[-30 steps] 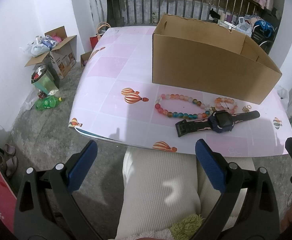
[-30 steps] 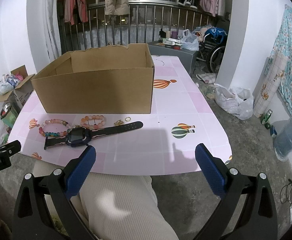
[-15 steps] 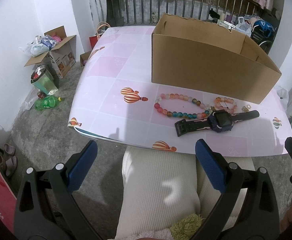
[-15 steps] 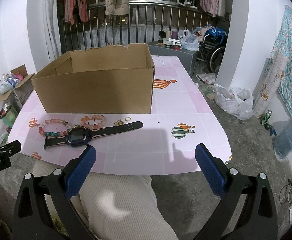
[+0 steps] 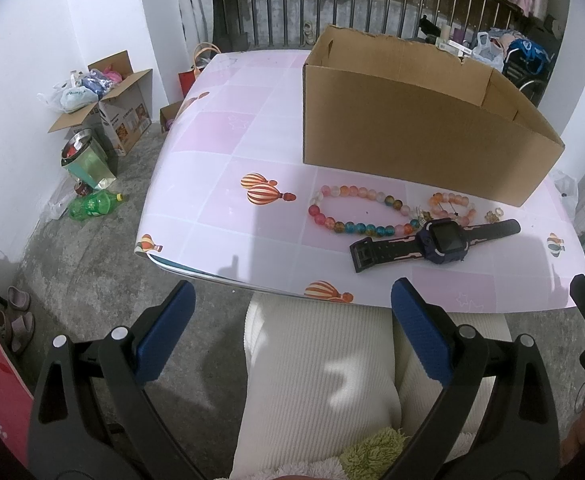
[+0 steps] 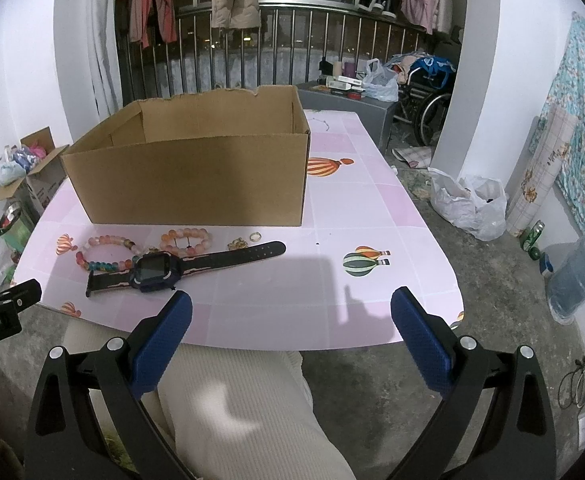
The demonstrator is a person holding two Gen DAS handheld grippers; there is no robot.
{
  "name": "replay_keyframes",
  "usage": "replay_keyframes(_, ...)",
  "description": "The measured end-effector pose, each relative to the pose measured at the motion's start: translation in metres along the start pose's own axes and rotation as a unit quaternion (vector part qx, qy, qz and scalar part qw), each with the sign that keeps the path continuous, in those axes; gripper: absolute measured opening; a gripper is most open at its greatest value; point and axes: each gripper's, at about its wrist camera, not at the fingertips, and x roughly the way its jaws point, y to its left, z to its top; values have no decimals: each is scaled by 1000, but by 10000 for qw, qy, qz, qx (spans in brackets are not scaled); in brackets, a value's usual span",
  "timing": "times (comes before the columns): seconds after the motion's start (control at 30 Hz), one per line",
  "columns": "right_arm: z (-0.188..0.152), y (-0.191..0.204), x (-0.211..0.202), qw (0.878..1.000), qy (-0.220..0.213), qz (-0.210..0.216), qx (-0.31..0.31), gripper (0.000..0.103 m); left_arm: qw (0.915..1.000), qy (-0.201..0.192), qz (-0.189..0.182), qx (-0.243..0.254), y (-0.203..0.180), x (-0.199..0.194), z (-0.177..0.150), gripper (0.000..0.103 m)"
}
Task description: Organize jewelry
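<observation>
**Nothing shifted; both claws wide apart above the lap**

Unchanged from a second ago: same spots for every piece, same hover for both claws.

Pink table across the middle of both views, balloon prints on it. Open brown box in the upper right of the left view, upper centre-left of the right view, upright on the table.

Jewelry in a row just in front of the box's near wall, close to the table's near edge. Dark watch right of centre in the left view, left of centre in the right view, flat, strap stretched out both ways. Large bead loop, pink and orange with a teal stretch, just left of the watch face, touching or nearly touching it. Small pink loop between watch and box, strap partly across its near side. Gold trinket and ring beside the strap's right end, just apart from it.

Left claw at lower centre of its view, spread wide, nothing between the blue pads, short of the table edge above a cream trouser leg. Right claw likewise spread and bare, also short of the edge.
</observation>
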Motion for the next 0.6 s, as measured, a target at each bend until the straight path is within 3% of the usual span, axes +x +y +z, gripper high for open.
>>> replay_keyframes(0.6, -3, 1, 19, 9997, 236, 10, 19, 97, 9997, 238, 38, 5, -1, 19, -2, 95)
